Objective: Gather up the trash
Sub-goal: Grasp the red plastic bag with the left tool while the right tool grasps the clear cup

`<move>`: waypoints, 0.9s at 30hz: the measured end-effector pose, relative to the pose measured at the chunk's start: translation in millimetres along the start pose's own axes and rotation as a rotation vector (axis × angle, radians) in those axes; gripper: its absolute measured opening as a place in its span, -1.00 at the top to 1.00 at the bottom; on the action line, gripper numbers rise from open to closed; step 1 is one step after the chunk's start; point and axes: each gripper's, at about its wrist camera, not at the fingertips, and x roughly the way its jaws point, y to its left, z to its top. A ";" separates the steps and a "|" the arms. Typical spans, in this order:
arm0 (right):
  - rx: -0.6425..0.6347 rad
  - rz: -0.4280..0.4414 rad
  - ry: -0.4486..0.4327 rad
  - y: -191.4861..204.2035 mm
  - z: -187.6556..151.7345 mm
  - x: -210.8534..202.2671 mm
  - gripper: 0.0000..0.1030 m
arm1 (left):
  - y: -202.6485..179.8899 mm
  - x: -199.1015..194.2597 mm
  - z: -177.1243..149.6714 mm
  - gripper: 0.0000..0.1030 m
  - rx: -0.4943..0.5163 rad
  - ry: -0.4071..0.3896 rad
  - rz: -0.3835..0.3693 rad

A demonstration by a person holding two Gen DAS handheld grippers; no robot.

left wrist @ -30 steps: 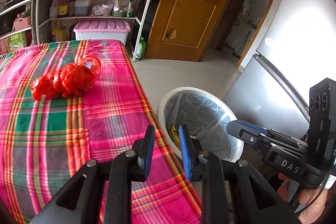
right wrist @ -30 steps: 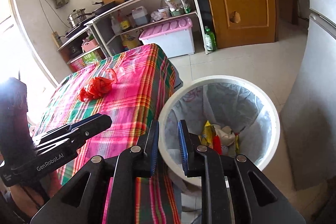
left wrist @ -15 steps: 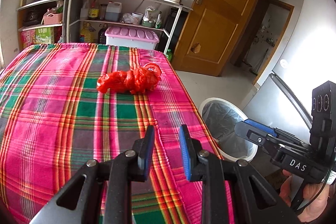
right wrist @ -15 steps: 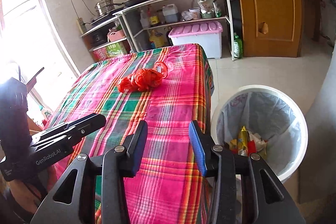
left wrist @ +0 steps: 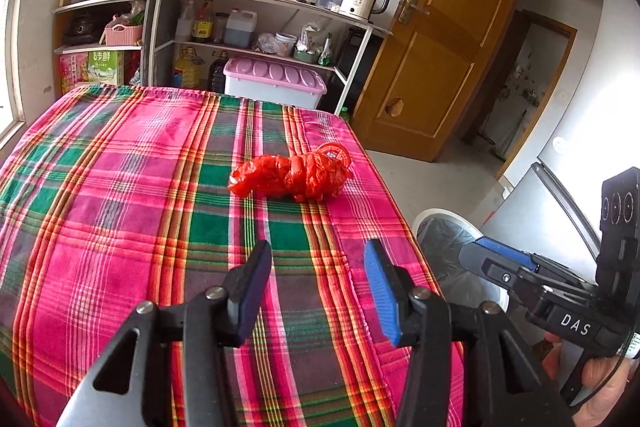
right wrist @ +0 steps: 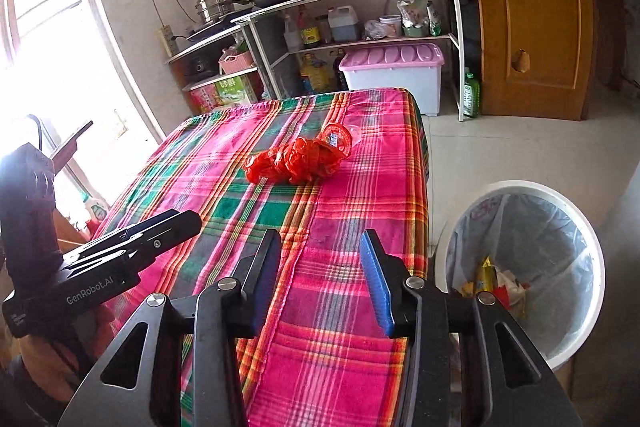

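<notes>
A plaid tablecloth (left wrist: 120,211) covers the table. The left gripper (left wrist: 316,287) is opening, jaws empty; a crumpled red plastic bag (left wrist: 290,177) lies at its twelve o'clock. The right gripper (right wrist: 320,279) gapes empty; the lined white trash bin (right wrist: 576,227) sits at its three o'clock.

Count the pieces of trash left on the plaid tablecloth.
1, plainly: a crumpled red plastic bag lying mid-table toward the bin-side edge. A small clear wrapper with red print touches its far end; whether that is a separate piece is unclear.
</notes>
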 end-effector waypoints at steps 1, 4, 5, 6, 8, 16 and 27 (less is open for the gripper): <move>0.000 -0.001 0.002 -0.4 1.7 2.3 0.18 | 1.7 2.2 2.3 0.02 0.001 0.000 0.002; -0.002 -0.006 0.004 -2.2 6.7 10.8 0.18 | 7.0 9.8 10.2 0.02 0.009 -0.001 0.015; -0.002 -0.006 0.005 -3.3 9.1 13.8 0.18 | 9.0 13.1 12.7 0.02 0.010 -0.001 0.020; -0.001 -0.005 0.005 -4.5 11.4 16.4 0.18 | 10.8 16.0 14.6 0.02 0.011 -0.001 0.023; -0.003 -0.009 0.009 -6.5 16.3 22.7 0.18 | 15.8 24.5 20.4 0.01 0.014 0.002 0.036; -0.014 -0.014 0.017 -13.1 36.8 47.7 0.18 | 32.2 68.5 42.5 0.01 0.041 0.037 0.069; -0.029 -0.013 0.034 -20.0 63.2 91.5 0.18 | 49.7 110.4 54.3 -0.01 0.027 0.077 0.045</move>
